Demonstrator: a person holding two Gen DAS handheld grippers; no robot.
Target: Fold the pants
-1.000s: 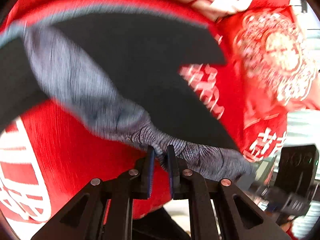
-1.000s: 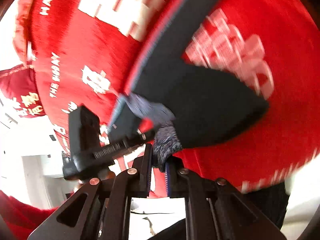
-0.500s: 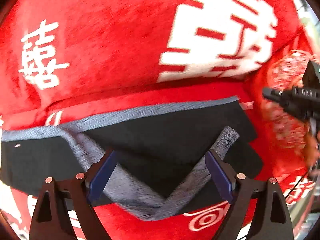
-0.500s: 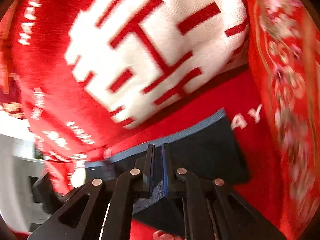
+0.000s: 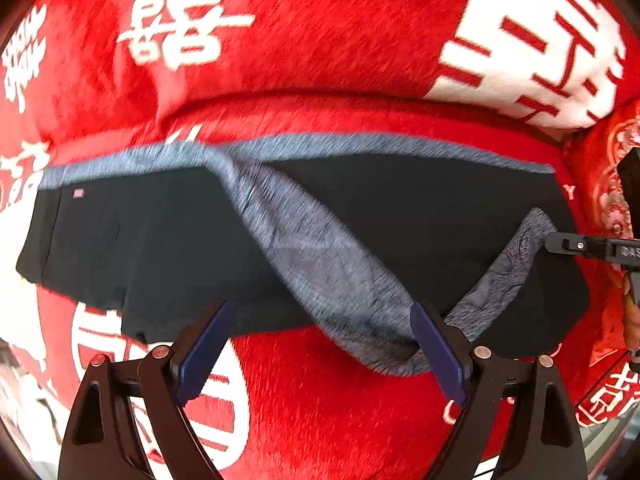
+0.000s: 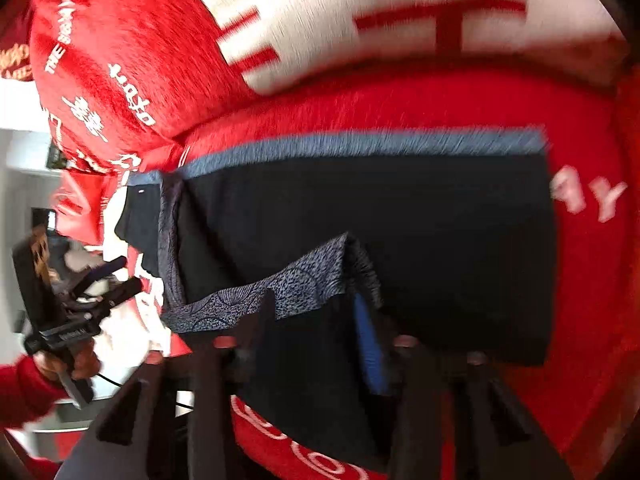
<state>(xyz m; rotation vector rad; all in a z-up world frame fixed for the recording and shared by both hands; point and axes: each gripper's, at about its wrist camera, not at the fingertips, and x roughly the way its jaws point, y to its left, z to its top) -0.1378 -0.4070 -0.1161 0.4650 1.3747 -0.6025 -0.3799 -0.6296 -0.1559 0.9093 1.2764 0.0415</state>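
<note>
The black pants [image 5: 140, 240] with a grey patterned waistband [image 5: 320, 264] lie folded across the red blanket [image 5: 320, 420]; they also show in the right wrist view [image 6: 440, 220]. My left gripper [image 5: 318, 356] is open and empty, its blue pads just short of the pants' near edge. My right gripper [image 6: 316, 340] is open, blurred, with the grey waistband flap [image 6: 280, 292] lying loose between its fingers. Its tip shows at the right edge of the left wrist view [image 5: 592, 248], beside the waistband end.
Red pillows with white characters [image 5: 280, 40] stand behind the pants. An embroidered red cushion [image 5: 604, 184] is at the right. The left hand and gripper handle show in the right wrist view [image 6: 64, 320], with the bed's edge and a pale room beyond.
Both grippers were shut on the grey waistband and carried it over. The left one opened half a second ago; the right one has now opened too, and the pants lie on the blanket.
</note>
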